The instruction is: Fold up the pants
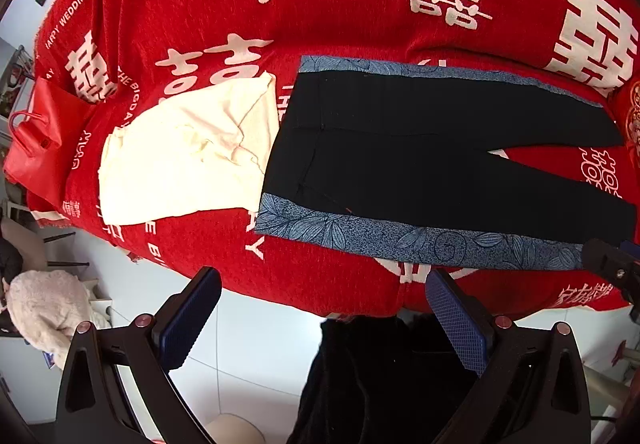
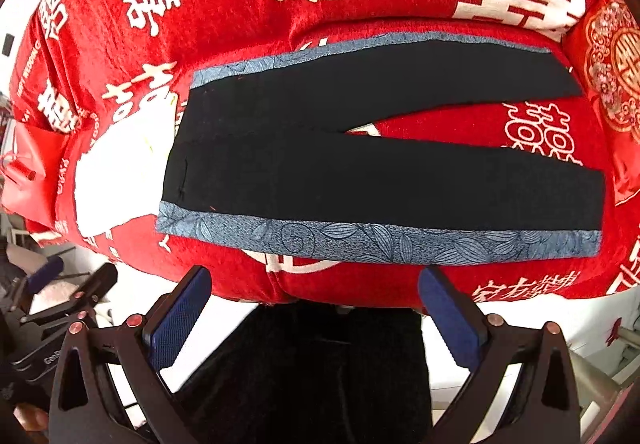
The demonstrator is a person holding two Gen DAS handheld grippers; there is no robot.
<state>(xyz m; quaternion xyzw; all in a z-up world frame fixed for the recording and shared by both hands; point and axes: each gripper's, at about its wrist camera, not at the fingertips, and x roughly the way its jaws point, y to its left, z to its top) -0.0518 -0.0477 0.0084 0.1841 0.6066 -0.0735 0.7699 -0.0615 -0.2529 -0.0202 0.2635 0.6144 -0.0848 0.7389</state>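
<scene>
Black pants (image 1: 420, 160) with blue leaf-patterned side stripes lie flat on the red bedspread (image 1: 320, 4), waist to the left, legs spread to the right. The right wrist view shows the same pants (image 2: 360, 172) with the two legs parted in a V. My left gripper (image 1: 324, 284) hangs open just off the near edge of the bed, below the waist end, holding nothing. My right gripper (image 2: 316, 284) is open too, just short of the near blue stripe, nothing between its fingers. The right gripper's tip (image 1: 612, 264) shows at the left view's right edge.
A folded cream garment (image 1: 180, 164) lies left of the pants' waist. A red paper bag (image 1: 36, 148) sits at the bed's left edge. A red decorated cushion (image 2: 616, 84) lies at the far right. White floor tiles (image 1: 248, 332) and the person's dark-clothed legs (image 2: 312, 372) are below.
</scene>
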